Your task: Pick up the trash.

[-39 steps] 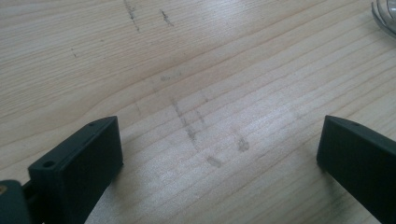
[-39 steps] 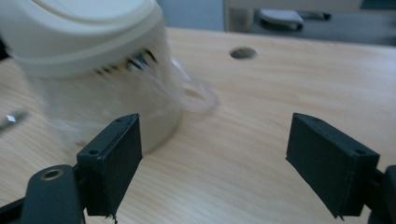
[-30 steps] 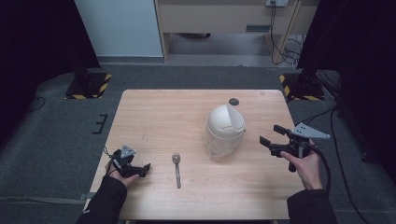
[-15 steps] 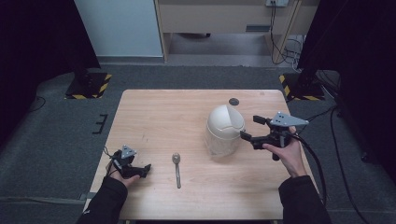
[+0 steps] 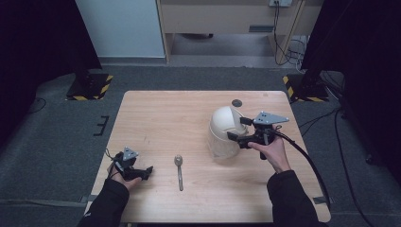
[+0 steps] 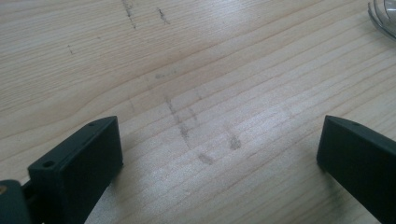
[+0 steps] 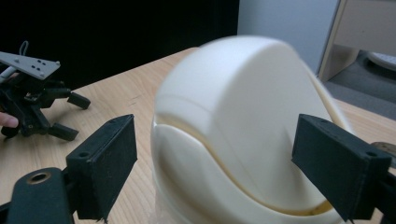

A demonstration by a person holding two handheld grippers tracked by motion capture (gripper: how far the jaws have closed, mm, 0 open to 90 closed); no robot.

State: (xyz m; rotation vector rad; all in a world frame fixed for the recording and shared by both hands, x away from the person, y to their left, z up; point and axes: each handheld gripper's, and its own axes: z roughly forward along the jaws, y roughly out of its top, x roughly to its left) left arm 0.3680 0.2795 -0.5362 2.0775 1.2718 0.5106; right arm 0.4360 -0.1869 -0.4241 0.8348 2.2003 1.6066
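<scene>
Cream domed container [image 5: 225, 132] with a swing-type lid stands upright on the right half of the tabletop [image 5: 156, 118]; lower body looks clear, hard to be sure. In the right gripper view the dome [image 7: 243, 126] sits between the two black jaws, which stand wide apart on either side of it, not touching as far as I can tell. Right gripper [image 5: 235, 128] is at the container's right flank, at about dome height, hand [image 5: 272, 152] behind it.

Step in hand, by my reading: the approach to the dome, pre-grasp. Next move calls for squaring the jaws to the curved shell, then closing gently; smooth round plastic may slip or tip.

Spoon [image 5: 178, 165] lies flat near the front edge, left of the container, well apart from it. Left gripper [image 5: 144, 172] rests low on the tabletop at front left, jaws spread over bare wood, holding nothing. Small dark disc [image 5: 237, 102] lies near the far edge behind the container.
</scene>
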